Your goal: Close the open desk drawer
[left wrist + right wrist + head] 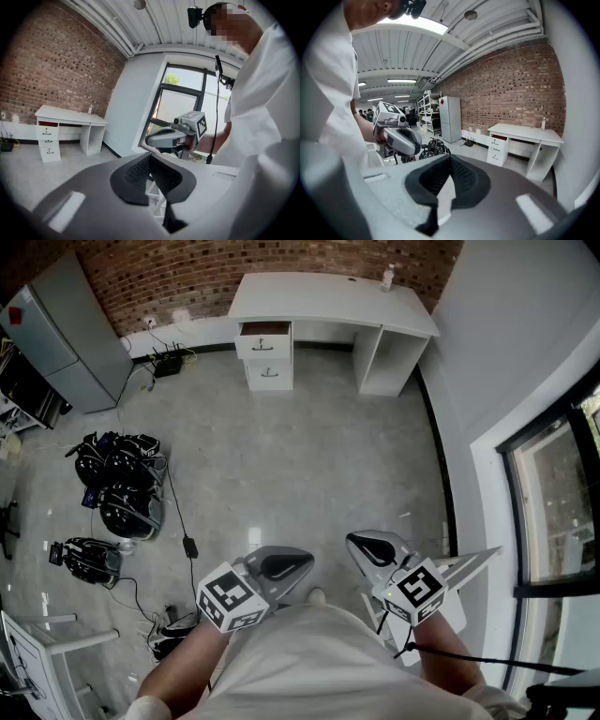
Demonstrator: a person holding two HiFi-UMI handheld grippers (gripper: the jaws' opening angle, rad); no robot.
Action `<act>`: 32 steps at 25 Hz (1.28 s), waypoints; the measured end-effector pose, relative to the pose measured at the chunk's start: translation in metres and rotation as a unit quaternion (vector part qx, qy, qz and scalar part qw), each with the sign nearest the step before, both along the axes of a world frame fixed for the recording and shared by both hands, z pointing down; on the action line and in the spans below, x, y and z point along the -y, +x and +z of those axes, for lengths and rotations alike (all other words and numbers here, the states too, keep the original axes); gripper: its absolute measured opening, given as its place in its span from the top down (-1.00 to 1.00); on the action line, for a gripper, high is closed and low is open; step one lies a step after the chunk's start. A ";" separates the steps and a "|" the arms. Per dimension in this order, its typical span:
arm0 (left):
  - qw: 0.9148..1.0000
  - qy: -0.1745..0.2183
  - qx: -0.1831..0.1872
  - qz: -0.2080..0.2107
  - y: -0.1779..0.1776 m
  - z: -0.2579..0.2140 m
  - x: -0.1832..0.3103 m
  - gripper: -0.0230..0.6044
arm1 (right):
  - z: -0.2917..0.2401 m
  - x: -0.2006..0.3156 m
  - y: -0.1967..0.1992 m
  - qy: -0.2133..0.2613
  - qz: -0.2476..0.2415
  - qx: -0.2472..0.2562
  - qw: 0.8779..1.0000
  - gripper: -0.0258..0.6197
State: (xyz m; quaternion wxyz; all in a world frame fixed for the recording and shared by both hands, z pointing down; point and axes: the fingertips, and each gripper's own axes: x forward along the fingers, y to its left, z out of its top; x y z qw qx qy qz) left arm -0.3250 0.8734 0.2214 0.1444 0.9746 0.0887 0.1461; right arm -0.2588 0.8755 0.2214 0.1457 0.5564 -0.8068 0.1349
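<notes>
While the left gripper (307, 562) and right gripper (352, 542) show jaws together, the distant drawer (263, 330) seems ajar, insides indistinct.

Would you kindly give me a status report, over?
Left gripper, right gripper shut, empty. Top drawer open, desk far ahead. Bags on floor, off left.

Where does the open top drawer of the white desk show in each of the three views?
Head view: the open white top drawer sits near the top, left of centre, pulled out of the white desk.
Left gripper view: the drawer is far left, mid-height, small.
Right gripper view: the drawer is right of centre, mid-height.
Shared landmark: the red brick wall behind the desk.
</notes>
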 end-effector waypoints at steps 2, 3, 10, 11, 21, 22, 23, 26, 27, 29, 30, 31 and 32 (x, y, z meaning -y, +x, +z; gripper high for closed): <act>1.000 0.002 0.003 0.000 0.012 0.002 -0.005 0.91 | 0.000 -0.006 0.011 0.003 0.000 0.005 1.000 0.92; 1.000 0.002 0.005 0.000 0.018 0.003 -0.007 0.91 | 0.001 -0.009 0.016 0.003 0.000 0.009 1.000 0.92; 1.000 -0.005 0.012 -0.008 0.062 0.011 -0.012 0.91 | 0.010 -0.020 0.053 -0.004 -0.007 0.024 1.000 0.92; 1.000 -0.007 0.013 -0.010 0.067 0.014 -0.012 0.91 | 0.012 -0.020 0.059 -0.006 -0.008 0.028 1.000 0.92; 0.998 -0.029 0.031 -0.037 0.105 0.040 0.059 0.91 | 0.043 0.045 0.100 -0.018 -0.007 0.042 0.999 0.83; 0.998 -0.034 0.029 -0.038 0.108 0.043 0.074 0.91 | 0.047 0.059 0.104 -0.021 -0.008 0.041 0.999 0.83; 0.998 -0.039 0.025 -0.037 0.112 0.045 0.089 0.91 | 0.050 0.075 0.108 -0.024 -0.007 0.040 0.999 0.83; 0.998 -0.045 0.015 -0.036 0.128 0.046 0.148 0.91 | 0.051 0.135 0.124 -0.031 0.001 0.038 0.999 0.83; 0.998 -0.046 0.014 -0.037 0.134 0.045 0.171 0.91 | 0.048 0.157 0.129 -0.033 0.004 0.036 0.999 0.83; 0.998 -0.047 0.013 -0.032 0.146 0.041 0.213 0.91 | 0.040 0.202 0.138 -0.036 0.007 0.025 0.999 0.83; 0.999 -0.046 0.010 -0.027 0.151 0.038 0.233 0.91 | 0.035 0.224 0.143 -0.035 0.008 0.018 0.999 0.83; 0.999 -0.043 0.006 -0.023 0.155 0.035 0.254 0.91 | 0.031 0.247 0.148 -0.034 0.009 0.014 0.999 0.83; 0.999 -0.041 0.003 -0.018 0.160 0.032 0.274 0.91 | 0.027 0.269 0.153 -0.034 0.010 0.013 0.999 0.83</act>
